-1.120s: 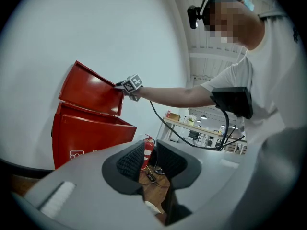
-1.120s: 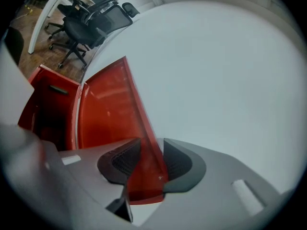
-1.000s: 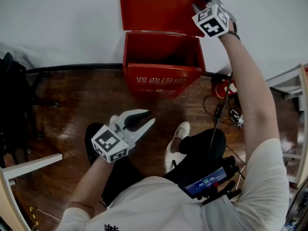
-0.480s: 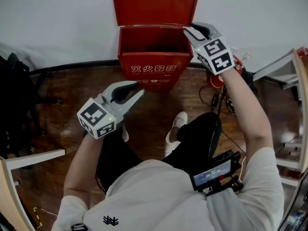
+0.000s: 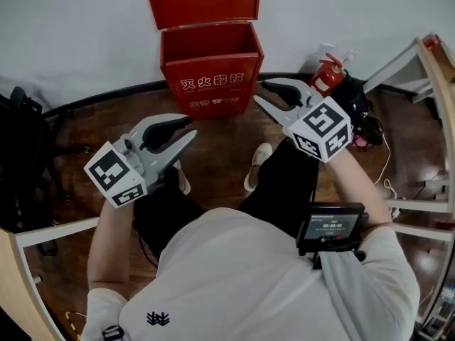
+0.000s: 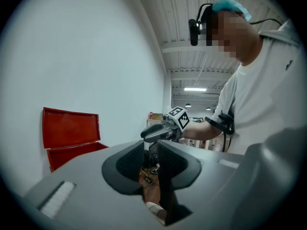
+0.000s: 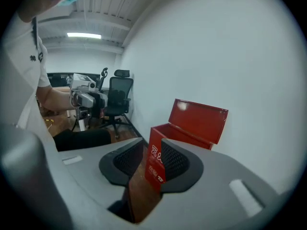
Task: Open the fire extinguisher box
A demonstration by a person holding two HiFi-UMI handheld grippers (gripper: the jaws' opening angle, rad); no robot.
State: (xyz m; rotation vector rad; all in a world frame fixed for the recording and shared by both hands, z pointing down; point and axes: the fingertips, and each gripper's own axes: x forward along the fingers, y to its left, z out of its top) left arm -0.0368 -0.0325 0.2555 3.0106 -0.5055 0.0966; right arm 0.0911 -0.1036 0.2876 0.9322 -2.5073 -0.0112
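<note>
Two pairs of fingers (image 5: 167, 123) apart, empty: left gripper (image 5: 193, 125), right gripper (image 5: 259, 90); open red box (image 5: 238, 69), white Chinese lettering (image 5: 208, 82).

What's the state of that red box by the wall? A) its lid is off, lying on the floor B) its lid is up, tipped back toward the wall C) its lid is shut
B: the lid stands raised behind the red box, and the box's open inside shows.
</note>
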